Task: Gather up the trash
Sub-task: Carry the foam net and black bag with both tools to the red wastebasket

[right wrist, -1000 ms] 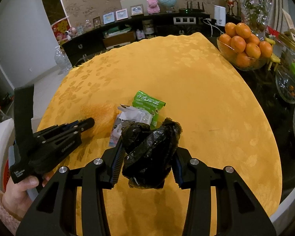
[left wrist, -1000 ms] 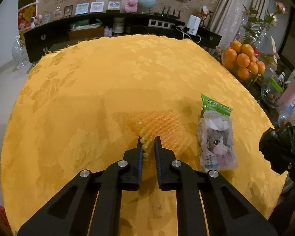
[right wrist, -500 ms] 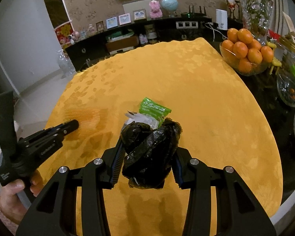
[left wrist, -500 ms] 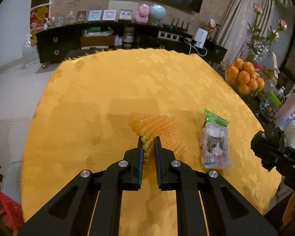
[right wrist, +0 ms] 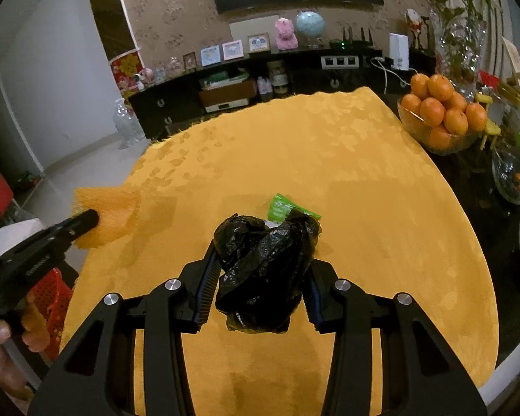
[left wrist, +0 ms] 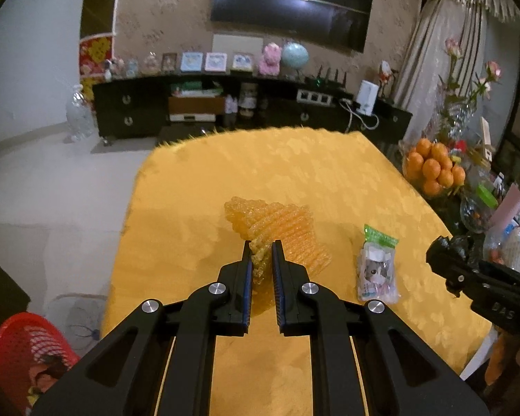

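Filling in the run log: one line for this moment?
left hand-held gripper: shut on foam net | right hand-held gripper: shut on black bag | snack packet: on table

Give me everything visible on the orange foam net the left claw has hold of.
The orange foam net is a translucent, ribbed mesh sleeve, soft-looking and crumpled into a fan shape. The left claw is shut on its near edge, bunching the mesh between the fingers. In the right wrist view the net hangs off the claw tip, lifted clear of the yellow tablecloth near the table's left edge. Nothing else touches it; the cat-print snack packet lies apart to its right.
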The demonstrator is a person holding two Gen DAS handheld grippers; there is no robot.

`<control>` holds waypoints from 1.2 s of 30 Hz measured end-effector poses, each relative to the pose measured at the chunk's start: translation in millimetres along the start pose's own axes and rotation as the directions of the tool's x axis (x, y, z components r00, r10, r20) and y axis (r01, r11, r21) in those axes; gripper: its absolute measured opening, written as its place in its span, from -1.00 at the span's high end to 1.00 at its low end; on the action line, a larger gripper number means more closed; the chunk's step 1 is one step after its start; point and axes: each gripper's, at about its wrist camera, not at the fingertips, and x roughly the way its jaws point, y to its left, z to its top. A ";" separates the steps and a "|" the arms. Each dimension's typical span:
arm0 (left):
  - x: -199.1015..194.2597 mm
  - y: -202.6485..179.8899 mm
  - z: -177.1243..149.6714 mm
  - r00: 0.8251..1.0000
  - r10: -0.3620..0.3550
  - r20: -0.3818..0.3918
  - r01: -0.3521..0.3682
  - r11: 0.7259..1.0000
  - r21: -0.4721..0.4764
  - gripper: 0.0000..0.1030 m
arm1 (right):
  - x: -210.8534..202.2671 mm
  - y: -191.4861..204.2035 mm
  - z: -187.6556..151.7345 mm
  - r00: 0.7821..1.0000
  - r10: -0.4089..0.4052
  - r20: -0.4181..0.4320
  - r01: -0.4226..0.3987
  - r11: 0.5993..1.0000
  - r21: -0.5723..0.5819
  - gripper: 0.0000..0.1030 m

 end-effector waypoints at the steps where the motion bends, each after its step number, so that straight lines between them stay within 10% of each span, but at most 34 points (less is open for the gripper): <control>1: -5.4 1.5 0.6 1.000 0.005 0.008 -0.005 1.000 -0.002 0.80 | -0.9 1.9 0.8 1.000 0.005 0.004 -0.005 1.000 -0.004 0.19; 16: -99.8 54.0 -11.2 0.977 0.186 0.100 -0.178 0.980 -0.084 0.80 | -20.5 56.6 3.8 0.992 0.107 0.061 -0.100 0.988 -0.116 0.19; 36: -170.0 135.0 -49.8 0.902 0.418 0.104 -0.393 0.898 -0.196 0.80 | -22.5 147.2 -10.6 0.974 0.227 0.025 -0.211 0.937 -0.277 0.19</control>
